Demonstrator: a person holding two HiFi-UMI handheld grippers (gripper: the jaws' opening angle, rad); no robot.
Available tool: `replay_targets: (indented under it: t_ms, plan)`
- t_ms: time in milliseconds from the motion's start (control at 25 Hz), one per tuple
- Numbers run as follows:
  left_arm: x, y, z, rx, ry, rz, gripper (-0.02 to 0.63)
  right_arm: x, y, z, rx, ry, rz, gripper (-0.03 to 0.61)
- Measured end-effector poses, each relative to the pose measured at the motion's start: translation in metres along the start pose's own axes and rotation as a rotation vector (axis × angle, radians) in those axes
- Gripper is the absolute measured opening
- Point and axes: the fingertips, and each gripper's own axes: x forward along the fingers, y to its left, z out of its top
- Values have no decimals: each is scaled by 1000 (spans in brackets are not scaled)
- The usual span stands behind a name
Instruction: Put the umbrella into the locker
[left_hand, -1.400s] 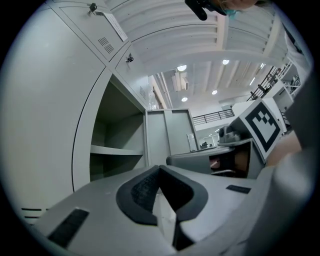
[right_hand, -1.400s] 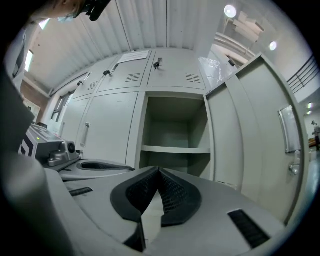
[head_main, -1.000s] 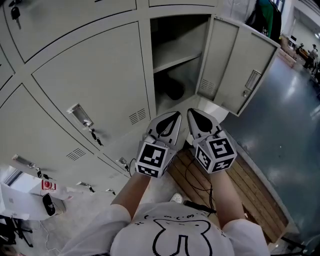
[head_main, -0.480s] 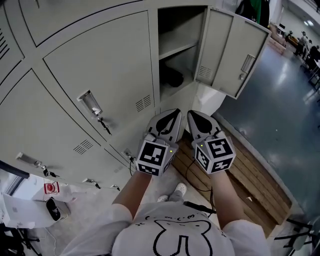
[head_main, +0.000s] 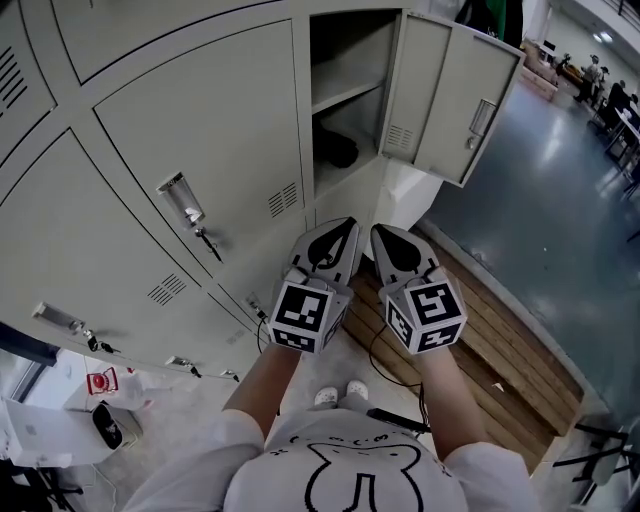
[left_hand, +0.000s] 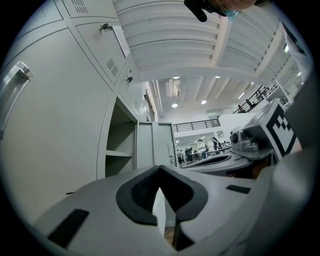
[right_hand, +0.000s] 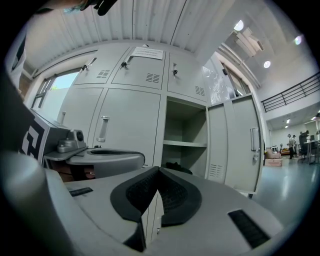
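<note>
Grippers point side by side toward the lockers in the head view. The left gripper (head_main: 344, 226) and the right gripper (head_main: 381, 231) each have their jaws pressed together, with nothing between them. Beyond their tips stands the open locker (head_main: 350, 50), its door (head_main: 450, 95) swung out to the right. The umbrella (head_main: 340, 150) lies in the compartment under the shelf (head_main: 345, 95), well apart from both grippers. It shows only as a dark lump in shadow, its shape too dim to make out. In the right gripper view only its top peeks over the closed jaws. The left gripper view catches the locker at a slant, so most of the inside is hidden. Below, the person's shirt covers most of the shoes (head_main: 340, 393) beside the wooden platform (head_main: 500, 350).
</note>
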Motion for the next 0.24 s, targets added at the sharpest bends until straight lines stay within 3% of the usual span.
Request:
replay_targets:
  t_ms: [240]
  plan:
    - [2, -10, 1, -3, -4, -14, 3, -5, 2, -1, -8, 12, 9, -6]
